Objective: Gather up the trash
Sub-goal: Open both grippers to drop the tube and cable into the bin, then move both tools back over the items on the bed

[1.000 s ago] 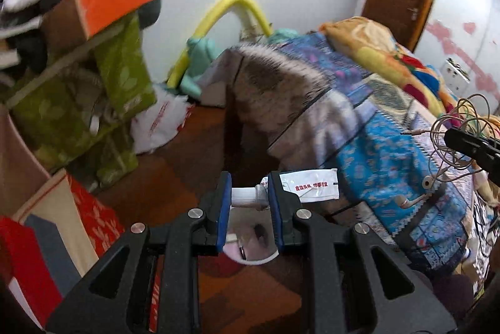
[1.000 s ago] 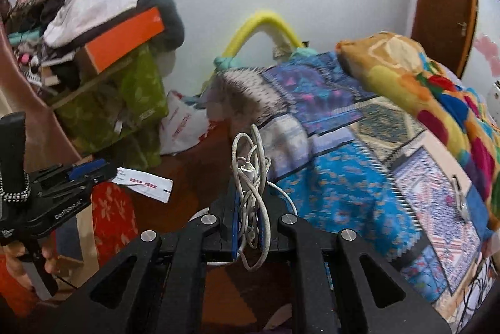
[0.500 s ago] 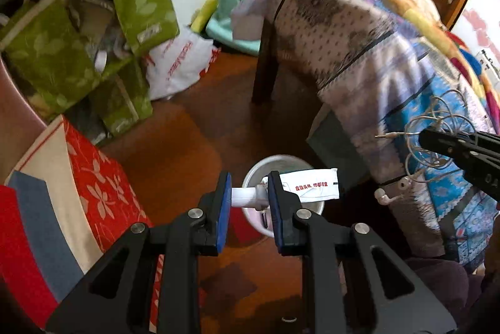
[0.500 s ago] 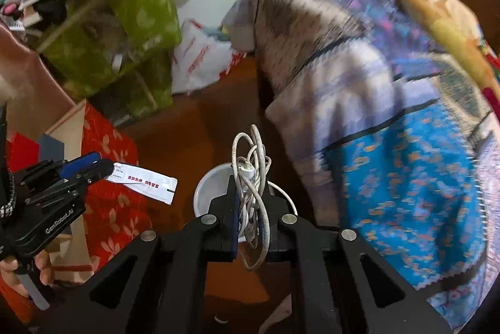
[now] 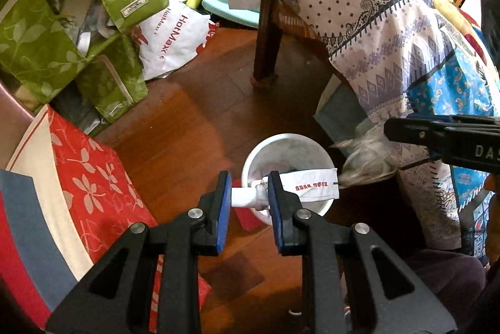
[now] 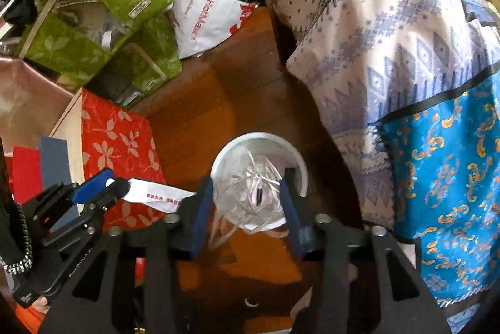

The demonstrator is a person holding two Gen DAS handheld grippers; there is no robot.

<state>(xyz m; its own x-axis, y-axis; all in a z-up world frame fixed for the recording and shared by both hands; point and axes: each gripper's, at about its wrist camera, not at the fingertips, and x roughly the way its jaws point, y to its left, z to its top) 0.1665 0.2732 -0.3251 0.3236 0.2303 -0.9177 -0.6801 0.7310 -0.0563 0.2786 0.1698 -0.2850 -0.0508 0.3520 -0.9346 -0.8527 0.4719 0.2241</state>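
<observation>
White bin (image 6: pixel 297 165): on the floor, tangled cord (image 6: pixel 256 190) inside.
Right hand-held gripper (image 6: pixel 248 202): I've just spread it, nothing held.
Left hand-held gripper (image 5: pixel 248 193): clamped on my tube (image 5: pixel 300 187).

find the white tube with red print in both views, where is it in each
Left wrist: the white tube sits low centre, clamped in the left gripper, its flat end sticking right over the white bin.
Right wrist: the tube is lower left, sticking right from the left gripper.
Shared landmark: the white bin on the wooden floor.
</observation>
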